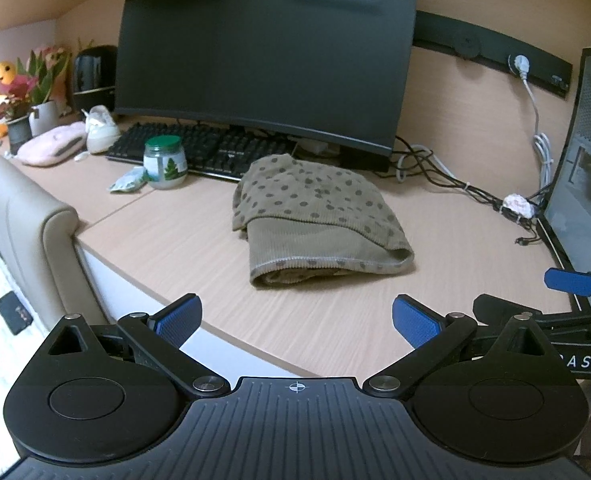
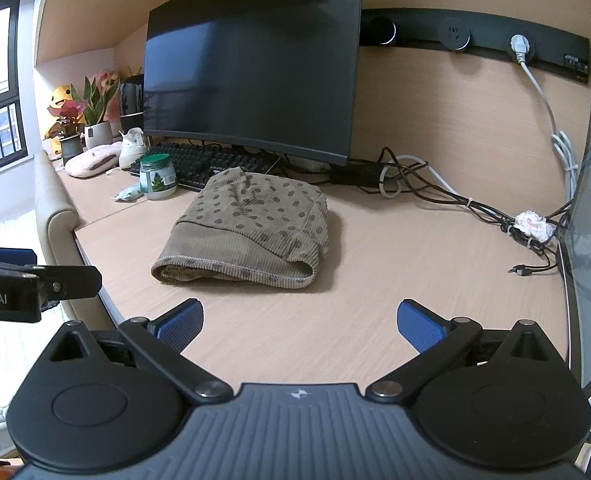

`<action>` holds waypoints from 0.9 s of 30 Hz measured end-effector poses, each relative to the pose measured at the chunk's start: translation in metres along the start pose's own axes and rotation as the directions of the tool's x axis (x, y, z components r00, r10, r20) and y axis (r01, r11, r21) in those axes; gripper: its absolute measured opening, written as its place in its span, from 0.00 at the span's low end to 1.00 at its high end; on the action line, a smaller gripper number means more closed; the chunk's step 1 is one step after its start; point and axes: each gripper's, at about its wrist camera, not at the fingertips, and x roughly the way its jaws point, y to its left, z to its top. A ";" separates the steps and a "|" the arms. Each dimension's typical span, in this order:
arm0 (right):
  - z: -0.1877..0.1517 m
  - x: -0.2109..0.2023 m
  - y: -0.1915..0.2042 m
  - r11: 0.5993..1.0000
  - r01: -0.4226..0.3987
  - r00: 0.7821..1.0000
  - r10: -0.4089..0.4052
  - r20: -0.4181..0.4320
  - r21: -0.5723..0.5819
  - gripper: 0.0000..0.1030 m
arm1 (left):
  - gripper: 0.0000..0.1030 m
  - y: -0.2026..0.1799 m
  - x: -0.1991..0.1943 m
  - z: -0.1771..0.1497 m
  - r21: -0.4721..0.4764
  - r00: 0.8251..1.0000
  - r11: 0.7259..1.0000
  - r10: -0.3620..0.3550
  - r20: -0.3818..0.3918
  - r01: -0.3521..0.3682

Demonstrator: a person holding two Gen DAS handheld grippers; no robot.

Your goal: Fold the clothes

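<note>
An olive-brown garment with dark polka dots (image 1: 315, 216) (image 2: 251, 224) lies folded into a compact bundle on the light wooden desk (image 1: 175, 232) (image 2: 395, 280). My left gripper (image 1: 297, 320) hovers open over the desk's near edge, short of the bundle, with nothing between its blue pads. In the right wrist view my right gripper (image 2: 299, 322) is likewise open and holds nothing, a little in front of the garment. The right gripper's blue fingertip (image 1: 571, 281) shows at the right edge of the left wrist view. The left gripper's black body (image 2: 35, 284) shows at the left of the right wrist view.
Behind the garment stand a dark monitor (image 1: 267, 52) and a black keyboard (image 1: 199, 148). A green-lidded jar (image 1: 165, 162) sits to its left. Tangled cables (image 1: 455, 188) run along the right toward a dark PC case (image 1: 587, 168). A padded beige headboard (image 1: 27, 216) borders the desk's left.
</note>
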 end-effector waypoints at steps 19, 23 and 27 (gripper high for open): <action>-0.002 0.000 0.000 1.000 -0.009 1.000 0.009 -0.013 0.009 1.00 | 1.00 -0.003 0.003 -0.004 0.004 0.999 1.000 -0.013 -0.040 0.013; -0.003 0.000 0.002 1.000 -0.008 1.000 0.008 -0.012 0.009 1.00 | 1.00 -0.003 0.003 -0.004 0.007 0.999 1.000 -0.015 -0.043 0.015; -0.003 0.000 0.004 1.000 -0.007 1.000 0.007 -0.013 0.008 1.00 | 1.00 -0.002 0.003 -0.004 0.007 0.999 1.000 -0.016 -0.046 0.016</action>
